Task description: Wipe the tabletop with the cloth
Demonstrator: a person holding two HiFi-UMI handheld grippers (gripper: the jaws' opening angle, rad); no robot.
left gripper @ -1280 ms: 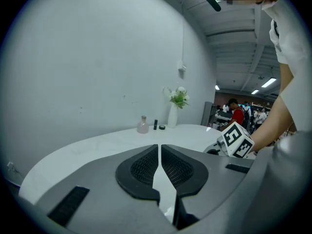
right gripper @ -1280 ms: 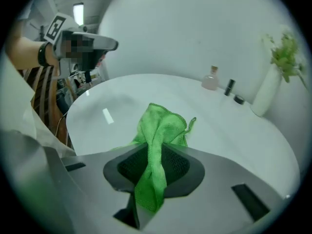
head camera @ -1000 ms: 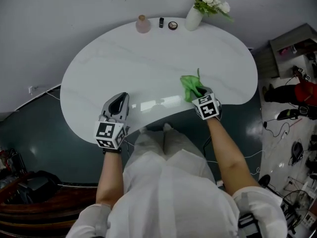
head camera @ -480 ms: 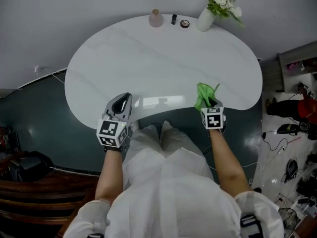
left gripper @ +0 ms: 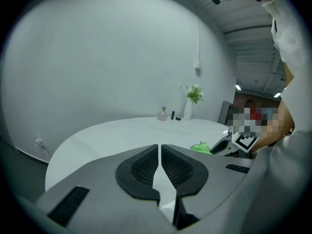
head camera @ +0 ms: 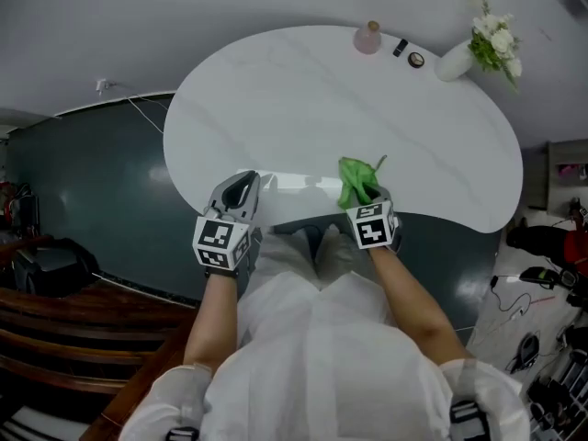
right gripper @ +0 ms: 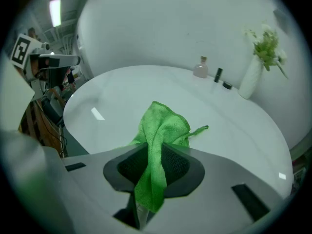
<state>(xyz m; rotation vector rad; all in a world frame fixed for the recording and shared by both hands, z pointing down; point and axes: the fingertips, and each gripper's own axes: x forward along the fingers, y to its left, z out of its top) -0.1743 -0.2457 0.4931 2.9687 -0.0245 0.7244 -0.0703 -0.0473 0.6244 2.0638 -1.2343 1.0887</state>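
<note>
The right gripper (right gripper: 155, 152) is seen with its two fingers closed on a fold of the green cloth (right gripper: 163, 126); the fold is pinched between the dark pads and one end hangs out behind them. The bunched free part of the cloth is laid on the white tabletop (head camera: 303, 108) just past the jaws, close to the near edge and right of the middle. The left gripper (left gripper: 159, 150) is held with its fingers pressed together, only a thin slit showing between the pads, and nothing is gripped by it. It is placed at the near left edge of the tabletop, well apart from the cloth.

Two grippers, one cloth and one table are counted. Along the far edge four things are stood: one pink bottle (head camera: 367, 38), one small dark tube (head camera: 401, 48), one small round container (head camera: 417, 60) and one white vase (head camera: 457, 61) with flowers.
</note>
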